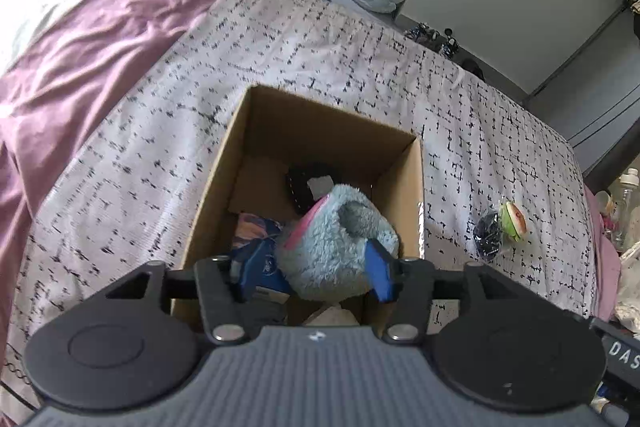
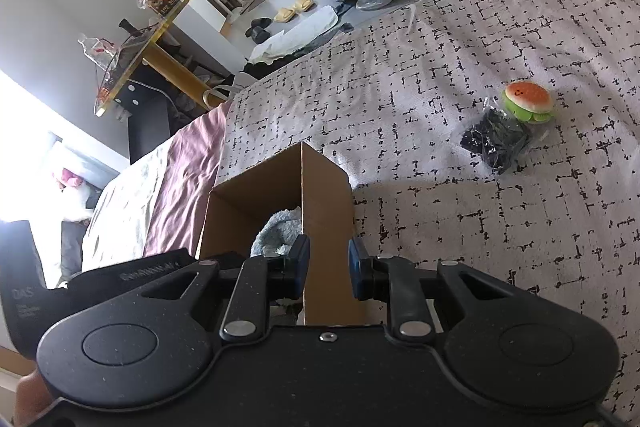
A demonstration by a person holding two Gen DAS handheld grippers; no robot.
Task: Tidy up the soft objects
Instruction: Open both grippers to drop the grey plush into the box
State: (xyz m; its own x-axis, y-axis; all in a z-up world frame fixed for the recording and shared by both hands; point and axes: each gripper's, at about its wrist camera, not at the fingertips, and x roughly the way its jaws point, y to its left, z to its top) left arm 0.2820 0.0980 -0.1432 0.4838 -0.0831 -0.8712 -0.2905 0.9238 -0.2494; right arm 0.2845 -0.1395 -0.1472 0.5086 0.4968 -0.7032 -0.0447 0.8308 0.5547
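Left hand-held gripper (image 1: 316,273) pinches a blue plush toy (image 1: 336,243) over the cardboard box (image 1: 224,183), hiding items beneath. Right hand-held gripper (image 2: 329,269) straddles the box wall, contact unclear; burger toy (image 2: 528,101) lies ahead-right.

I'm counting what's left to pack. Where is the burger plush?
The burger plush lies on the patterned bedspread, right of the cardboard box, touching a black item in clear wrap.
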